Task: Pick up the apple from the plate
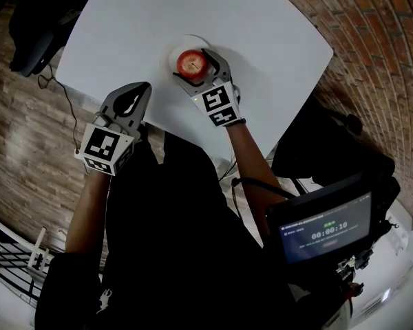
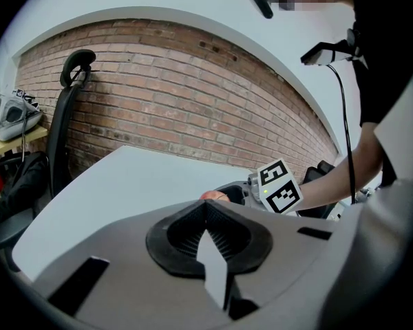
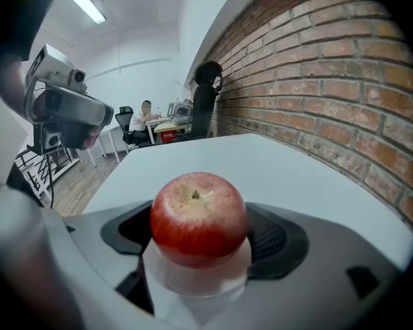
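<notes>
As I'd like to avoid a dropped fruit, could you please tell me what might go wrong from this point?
1. The apple is round and sits between the jaws of the right tool; if they press off-centre, it may squirt out and roll across the table.
2. The small plate under it lies close to the jaws; it could be nudged or dragged along on the lift.

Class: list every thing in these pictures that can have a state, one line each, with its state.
apple: whole, stem up, resting on the plate, not lifted.
plate: on the white table, holding the apple.
right gripper: jaws closed against the apple's sides.
left gripper: jaws together, empty, near the table's edge.
screen: lit, showing a timer.
</notes>
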{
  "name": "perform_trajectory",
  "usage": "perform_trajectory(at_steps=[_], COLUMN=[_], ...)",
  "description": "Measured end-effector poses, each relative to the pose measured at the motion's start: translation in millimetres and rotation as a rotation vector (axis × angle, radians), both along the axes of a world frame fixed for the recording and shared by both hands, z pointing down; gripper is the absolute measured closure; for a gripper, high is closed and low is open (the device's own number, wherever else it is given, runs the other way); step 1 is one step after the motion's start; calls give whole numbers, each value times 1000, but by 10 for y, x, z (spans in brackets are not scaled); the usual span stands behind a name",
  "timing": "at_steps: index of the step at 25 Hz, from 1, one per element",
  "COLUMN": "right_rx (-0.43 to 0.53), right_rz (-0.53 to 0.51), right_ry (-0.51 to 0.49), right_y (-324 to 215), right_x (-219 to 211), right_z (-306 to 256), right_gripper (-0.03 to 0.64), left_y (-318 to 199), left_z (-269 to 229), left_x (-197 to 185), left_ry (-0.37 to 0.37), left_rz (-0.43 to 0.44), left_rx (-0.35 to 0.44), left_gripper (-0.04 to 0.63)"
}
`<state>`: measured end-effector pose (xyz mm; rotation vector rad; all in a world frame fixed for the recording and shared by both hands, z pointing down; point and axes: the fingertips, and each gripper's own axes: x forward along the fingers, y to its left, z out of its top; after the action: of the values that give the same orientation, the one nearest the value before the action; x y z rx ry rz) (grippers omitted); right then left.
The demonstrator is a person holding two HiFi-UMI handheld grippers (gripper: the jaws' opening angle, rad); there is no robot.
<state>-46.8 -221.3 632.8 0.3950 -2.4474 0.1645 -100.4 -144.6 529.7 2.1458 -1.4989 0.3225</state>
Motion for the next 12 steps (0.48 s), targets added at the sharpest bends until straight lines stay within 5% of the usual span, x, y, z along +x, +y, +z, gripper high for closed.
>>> perform_trajectory(at_steps=[12], right_rx=[7], right_rz=[50], right_ry=[-39], right_y=[-10], right_x=[2], right_z=[-213], right_gripper=[216], left_y=[-9], left_z=[-119], left_x=[3], left_ry=[-12], left_rz=[36], left_rx=[24], left_gripper=[591])
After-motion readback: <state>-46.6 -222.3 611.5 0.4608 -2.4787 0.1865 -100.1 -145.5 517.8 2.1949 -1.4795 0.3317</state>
